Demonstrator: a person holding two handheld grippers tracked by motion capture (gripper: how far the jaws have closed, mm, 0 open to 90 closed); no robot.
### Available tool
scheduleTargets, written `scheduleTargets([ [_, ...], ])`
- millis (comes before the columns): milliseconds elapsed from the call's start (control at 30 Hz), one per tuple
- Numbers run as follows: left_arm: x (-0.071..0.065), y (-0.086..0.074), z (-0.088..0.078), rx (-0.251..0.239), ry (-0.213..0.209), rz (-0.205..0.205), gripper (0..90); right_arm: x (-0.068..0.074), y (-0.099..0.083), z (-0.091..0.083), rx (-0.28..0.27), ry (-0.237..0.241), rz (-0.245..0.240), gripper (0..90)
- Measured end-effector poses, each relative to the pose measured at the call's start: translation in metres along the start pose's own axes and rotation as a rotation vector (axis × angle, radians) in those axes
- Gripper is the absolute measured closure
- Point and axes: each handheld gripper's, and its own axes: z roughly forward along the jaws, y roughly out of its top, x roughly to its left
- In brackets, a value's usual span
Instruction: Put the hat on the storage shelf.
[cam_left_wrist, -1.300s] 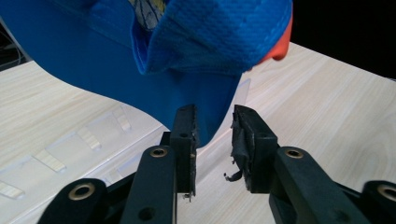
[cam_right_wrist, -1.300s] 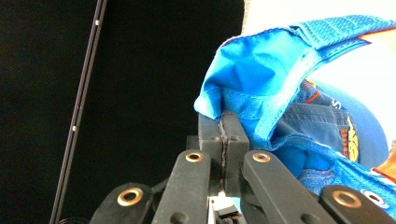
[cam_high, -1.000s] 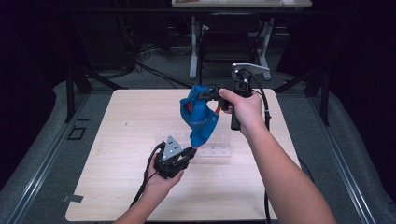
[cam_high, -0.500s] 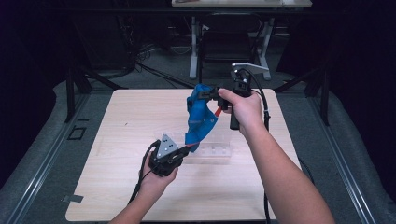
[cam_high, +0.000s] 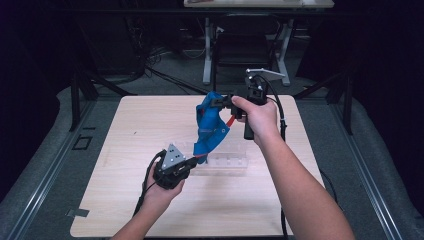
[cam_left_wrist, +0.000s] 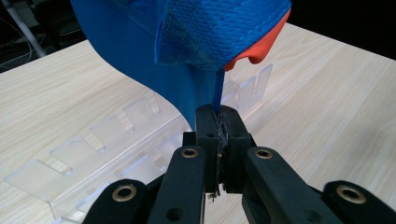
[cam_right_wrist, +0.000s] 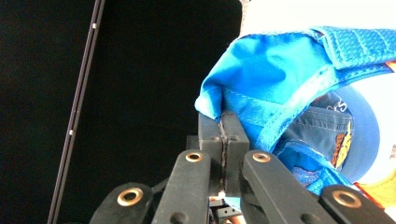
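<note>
**Inspector:** Largest item first?

**Assistant:** The pale wood-grain bench (cam_high: 125, 150). On it lies a clear plastic divided tray (cam_high: 227, 162), rigid, with upright partitions.

**Inspector:** And the work piece?

**Assistant:** A blue woven fabric garment with orange trim (cam_high: 210, 130), soft and stitched, hangs stretched above the tray, off the bench.

**Inspector:** Jaws?

**Assistant:** The right gripper (cam_high: 224, 102) is clamped on its upper hem, the left gripper (cam_left_wrist: 218, 128) on its lower edge.

**Inspector:** Step?

**Assistant:** Apparently spreading it out. Next, I judge, lowering it flat with even tension.

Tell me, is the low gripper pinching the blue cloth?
Touching. In the left gripper view, the left gripper's fingers are closed together, with a thin edge of the blue cloth clamped between them.
</note>
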Motion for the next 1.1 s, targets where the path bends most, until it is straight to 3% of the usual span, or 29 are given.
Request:
scheduleTargets([
  [267, 0.004, -0.005, 0.002, 0.013, -0.022, 0.005, 88.9, -0.004, -0.001, 0.002, 0.011, -0.018, -0.002, 90.0],
  [1100, 0.005, -0.023, 0.019, 0.073, -0.003, -0.002, 88.9, -0.025, -0.004, 0.014, 0.031, -0.097, -0.004, 90.0],
])
